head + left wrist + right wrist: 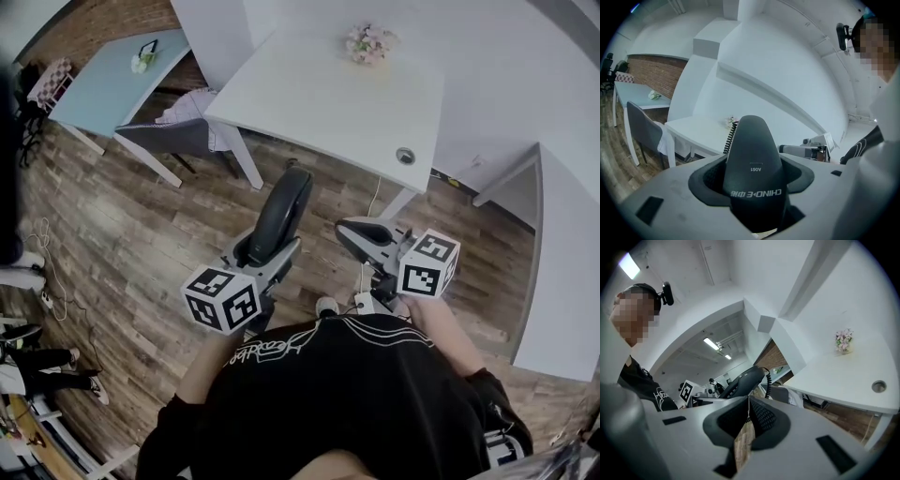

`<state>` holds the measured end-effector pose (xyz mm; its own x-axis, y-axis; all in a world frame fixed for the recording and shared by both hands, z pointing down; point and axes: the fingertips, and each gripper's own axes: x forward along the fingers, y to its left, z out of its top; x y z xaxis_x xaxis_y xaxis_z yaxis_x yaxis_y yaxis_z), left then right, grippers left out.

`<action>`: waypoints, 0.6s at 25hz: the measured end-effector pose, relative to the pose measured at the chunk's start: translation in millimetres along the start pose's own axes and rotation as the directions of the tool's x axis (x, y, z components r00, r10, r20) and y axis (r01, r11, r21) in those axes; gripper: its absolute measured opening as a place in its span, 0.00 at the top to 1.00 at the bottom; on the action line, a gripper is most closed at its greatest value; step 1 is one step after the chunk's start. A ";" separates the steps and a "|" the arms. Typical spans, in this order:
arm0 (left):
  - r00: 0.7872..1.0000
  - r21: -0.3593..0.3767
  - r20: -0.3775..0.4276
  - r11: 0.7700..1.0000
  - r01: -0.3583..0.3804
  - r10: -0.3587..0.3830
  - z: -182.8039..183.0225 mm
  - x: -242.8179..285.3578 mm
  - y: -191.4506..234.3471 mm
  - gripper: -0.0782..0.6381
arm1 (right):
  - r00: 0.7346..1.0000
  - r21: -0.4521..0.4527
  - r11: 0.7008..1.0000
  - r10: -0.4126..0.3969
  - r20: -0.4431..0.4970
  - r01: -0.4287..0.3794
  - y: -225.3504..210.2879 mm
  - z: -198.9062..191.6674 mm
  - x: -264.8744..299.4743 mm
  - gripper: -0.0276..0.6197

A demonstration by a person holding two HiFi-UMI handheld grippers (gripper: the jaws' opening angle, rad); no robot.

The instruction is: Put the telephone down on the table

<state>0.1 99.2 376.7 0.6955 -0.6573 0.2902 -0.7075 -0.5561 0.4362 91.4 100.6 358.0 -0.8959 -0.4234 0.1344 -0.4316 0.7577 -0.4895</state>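
Left gripper [265, 260] is clamping the telephone [282, 211]. In the left gripper view its 2 grey fingers [684, 187] are pressing on either side of the smooth, matte black, rounded body [752, 171], with dark textured pads hugging it. The body is tapering to a blunt tip pointing away, and white print is showing on it. A black coiled cord [731, 136] is running down behind it.

Right gripper [746, 420] is holding nothing. Its fingers are meeting, with only a thin slit between the ribbed pads. The telephone [743, 379] is showing beyond them to the left.

In the head view the telephone is sitting in the air over the plank floor [122, 234], tilted up. It is near the front edge of the white surface [319, 94] but not touching it. Both grippers are sitting close in front of the person's black shirt, each with a black and white marker cube [221, 299].

The white surface is flat, matte and rectangular with square edges. Most of it is lying bare. A small pale flower bunch [368, 44] is standing near the far edge and a round grommet [405, 156] is sitting at the near right corner.

A grey chair [178, 136] is standing at the surface's left end, with a pale blue surface [112, 80] beyond it. White walls are closing in behind and to the right.
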 end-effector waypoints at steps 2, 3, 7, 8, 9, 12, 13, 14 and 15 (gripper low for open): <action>1.000 0.005 0.003 1.000 0.000 0.000 5.5 17.9 -1.1 0.49 | 1.000 0.007 1.000 -0.012 0.019 0.012 -20.0 9.6 -5.7 0.90; 1.000 0.008 0.004 1.000 -0.001 0.001 7.2 25.6 -2.0 0.49 | 1.000 0.010 1.000 -0.013 0.026 0.013 -28.5 13.0 -9.1 0.90; 1.000 0.006 -0.009 1.000 -0.016 0.016 7.6 46.2 0.7 0.49 | 0.999 0.032 0.999 -0.023 0.035 0.022 -55.3 18.0 -16.8 0.90; 1.000 0.000 -0.017 1.000 -0.022 0.022 7.2 50.1 3.9 0.49 | 0.999 0.041 0.999 -0.033 0.040 0.032 -62.3 19.9 -16.7 0.90; 0.999 -0.007 -0.025 1.000 -0.028 0.028 6.6 53.0 7.1 0.49 | 0.998 0.050 0.998 -0.044 0.047 0.041 -68.2 22.1 -16.1 0.90; 0.999 -0.013 -0.037 0.999 -0.038 0.038 9.6 54.7 12.0 0.49 | 0.997 0.055 0.997 -0.050 0.062 0.046 -72.7 28.5 -13.8 0.90; 0.999 -0.006 -0.032 0.999 -0.039 0.039 13.5 54.1 11.8 0.49 | 0.997 0.050 0.998 -0.045 0.067 0.042 -71.1 31.2 -13.1 0.90; 0.999 0.003 -0.024 0.999 -0.039 0.039 18.4 53.5 11.2 0.49 | 0.997 0.044 0.998 -0.040 0.072 0.036 -69.3 34.1 -12.6 0.90; 0.999 0.014 -0.015 0.999 -0.038 0.038 23.7 53.4 10.8 0.49 | 0.996 0.037 0.999 -0.035 0.079 0.033 -67.8 37.0 -12.4 0.90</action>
<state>26.7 46.1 376.8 0.6697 -0.6702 0.3198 -0.7352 -0.5378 0.4126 135.6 36.2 357.7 -0.8689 -0.4878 0.0833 -0.4563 0.7246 -0.5164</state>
